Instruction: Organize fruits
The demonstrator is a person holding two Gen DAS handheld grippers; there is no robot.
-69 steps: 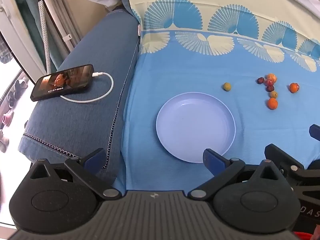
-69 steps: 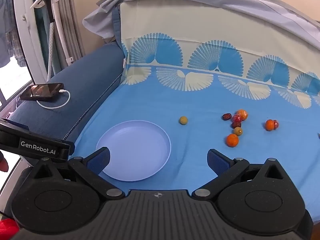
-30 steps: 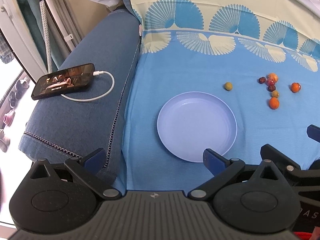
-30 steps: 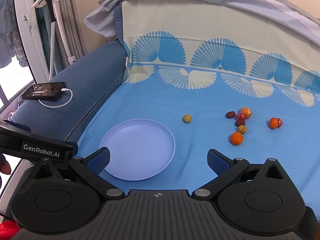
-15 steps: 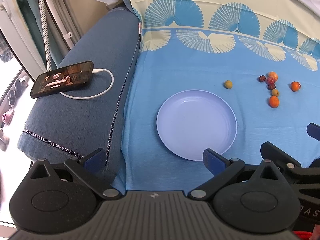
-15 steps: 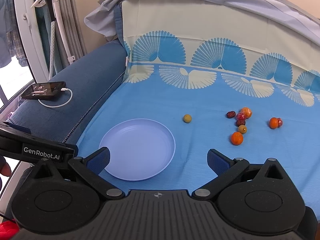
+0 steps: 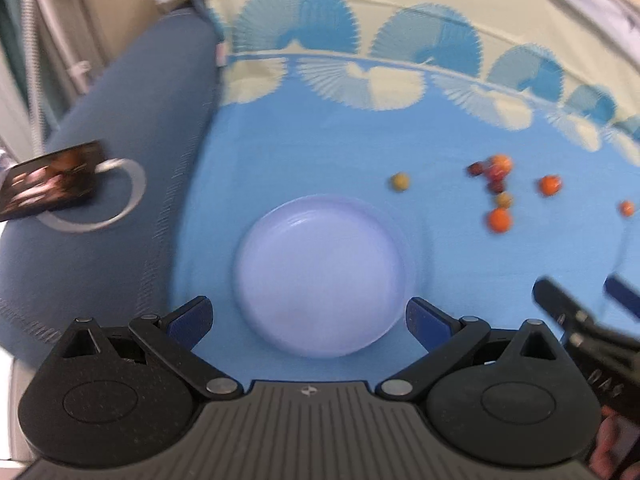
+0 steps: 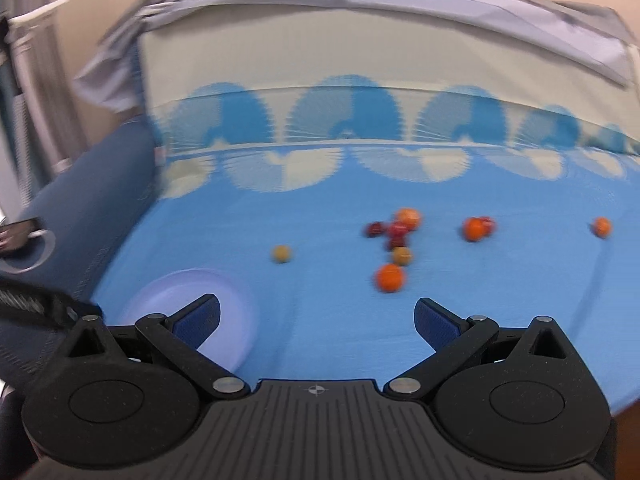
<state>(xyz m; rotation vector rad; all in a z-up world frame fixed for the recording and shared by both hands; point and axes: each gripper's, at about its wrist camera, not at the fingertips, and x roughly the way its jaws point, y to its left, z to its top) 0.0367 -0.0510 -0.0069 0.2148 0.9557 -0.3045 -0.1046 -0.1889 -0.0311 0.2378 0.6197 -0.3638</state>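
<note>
Your right gripper [image 8: 316, 320] was empty with its jaws spread wide, pointed at the fruits on the blue sheet [image 8: 320, 320]. The orange [image 8: 390, 278] lay nearest, just ahead and a little right of centre; it looked like the natural first pick. To do it well, you would have wanted to line the jaws up so the orange sat between them, come down low to the sheet, and close gently — a round fruit on soft bedding is likely to roll if one finger nudges it first. A yellow-green fruit [image 8: 401, 256] sat just beyond it, so a straight approach would have kept you from knocking that one.

The rest lay further off: a tight cluster [image 8: 394, 228] of red and orange pieces, a lone greenish fruit [image 8: 281, 254] to the left, and two more oranges to the right. Both views were blurred.

Your left gripper [image 7: 308, 316] was also wide open and empty, hovering over the near edge of the plate [image 7: 320, 272] — which held nothing yet.
</note>
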